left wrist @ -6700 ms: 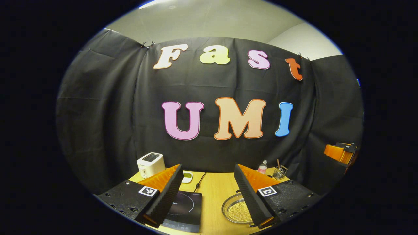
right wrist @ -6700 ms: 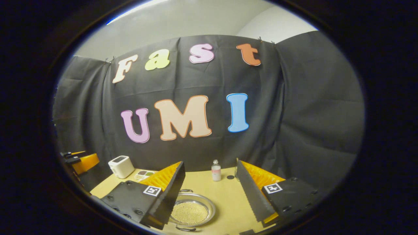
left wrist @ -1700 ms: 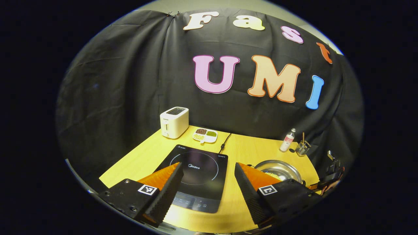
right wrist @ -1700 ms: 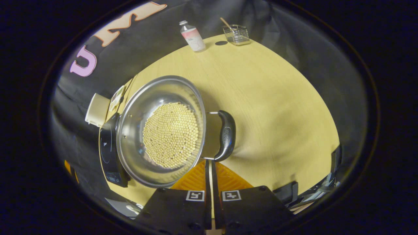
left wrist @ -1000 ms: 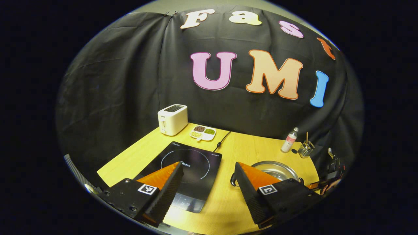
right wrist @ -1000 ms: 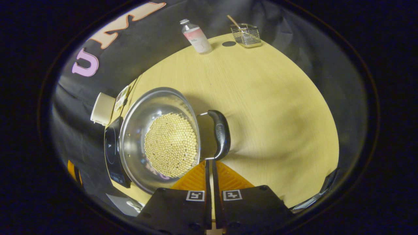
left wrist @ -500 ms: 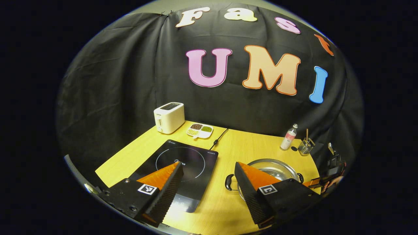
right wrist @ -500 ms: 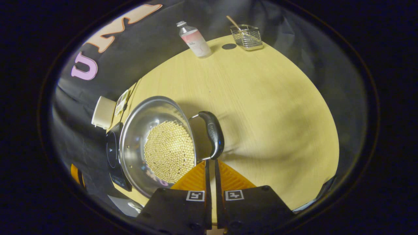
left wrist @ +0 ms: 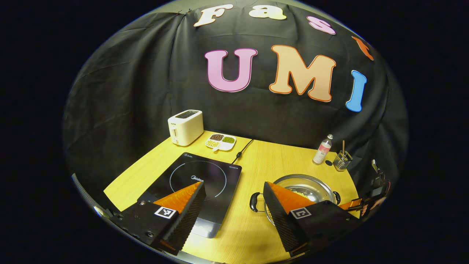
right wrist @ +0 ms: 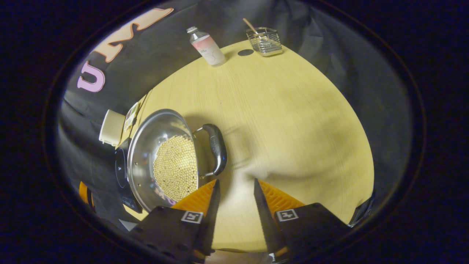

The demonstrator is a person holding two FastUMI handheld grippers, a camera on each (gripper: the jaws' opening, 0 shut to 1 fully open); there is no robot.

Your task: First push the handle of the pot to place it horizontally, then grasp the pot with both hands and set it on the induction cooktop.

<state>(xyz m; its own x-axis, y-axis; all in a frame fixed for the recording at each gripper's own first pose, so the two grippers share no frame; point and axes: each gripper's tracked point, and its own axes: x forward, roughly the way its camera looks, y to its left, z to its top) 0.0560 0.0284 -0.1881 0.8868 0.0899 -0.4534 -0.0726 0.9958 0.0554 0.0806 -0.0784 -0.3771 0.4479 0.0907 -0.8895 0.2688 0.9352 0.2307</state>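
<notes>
Pot point(right wrist: 161, 161) on table beside cooktop point(left wrist: 199, 183), near handle point(right wrist: 217, 148) just ahead-left of right gripper point(right wrist: 234, 190), jaws partly open, empty; left gripper point(left wrist: 234, 198) wide open, empty, far handle point(left wrist: 254, 201) between its fingers

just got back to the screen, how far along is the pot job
The push looks done: the pot has its handles lying left and right. Both grippers, left and right, are open and hold nothing. The pot sits on the table beside the cooktop; gripping and lifting are left.
</notes>
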